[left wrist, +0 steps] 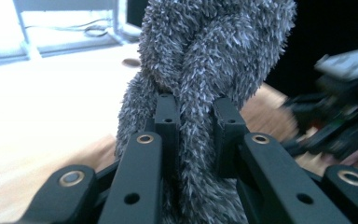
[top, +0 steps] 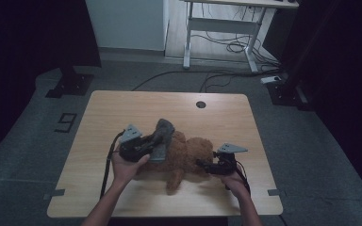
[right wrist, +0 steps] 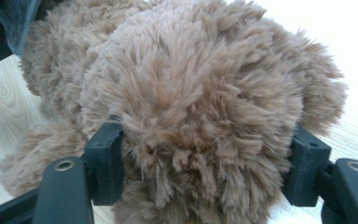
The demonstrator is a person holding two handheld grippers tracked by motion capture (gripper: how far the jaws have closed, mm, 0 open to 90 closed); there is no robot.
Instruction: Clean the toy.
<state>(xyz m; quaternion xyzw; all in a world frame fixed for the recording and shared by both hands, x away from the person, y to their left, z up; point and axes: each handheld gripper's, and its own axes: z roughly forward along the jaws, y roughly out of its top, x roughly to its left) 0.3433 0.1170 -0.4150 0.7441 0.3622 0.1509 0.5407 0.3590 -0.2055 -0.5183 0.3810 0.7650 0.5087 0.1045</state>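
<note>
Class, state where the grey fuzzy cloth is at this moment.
In the high view the grey fuzzy cloth sits left of centre on the table, pinched in the left gripper and draped against the brown teddy bear.

White desk frame [top: 226, 28] on grey floor [top: 136, 75].

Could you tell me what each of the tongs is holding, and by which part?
Left tongs: shut on a bunched fold of the grey fuzzy cloth. Right tongs: around the brown teddy bear's plush head; a firm grip cannot be told.
</note>
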